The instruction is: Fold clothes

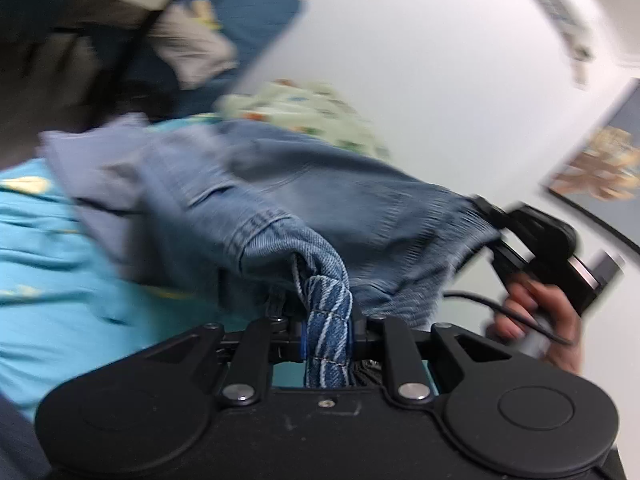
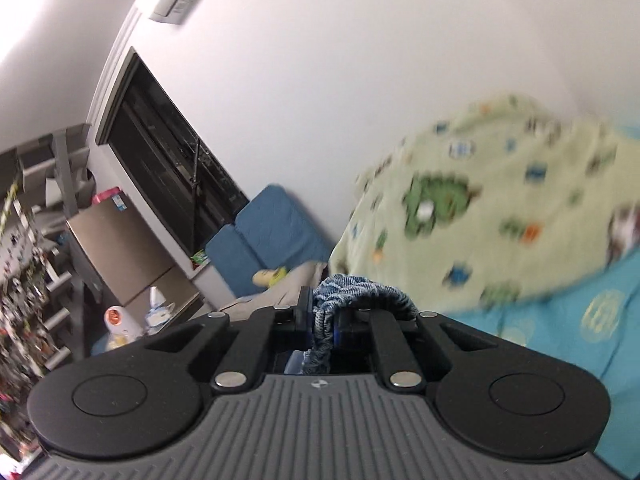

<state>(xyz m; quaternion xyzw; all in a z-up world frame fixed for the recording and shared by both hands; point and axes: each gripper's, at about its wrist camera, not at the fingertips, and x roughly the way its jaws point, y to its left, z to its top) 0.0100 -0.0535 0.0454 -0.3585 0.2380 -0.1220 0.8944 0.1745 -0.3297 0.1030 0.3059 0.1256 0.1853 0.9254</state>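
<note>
Colours and patterns on record

Denim garment: faded blue, white-streaked at waistband. Bedsheet: turquoise with yellow motifs. Blanket beside bedsheet: pale green, multicoloured cartoon print. Grippers: black.

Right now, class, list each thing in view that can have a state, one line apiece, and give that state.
Left tongs: shut on the denim garment.
Right tongs: shut on the denim garment.
Denim garment: held up, stretched between both tongs, unfolded.
Patterned green blanket: rumpled, lying on the turquoise bedsheet.
</note>
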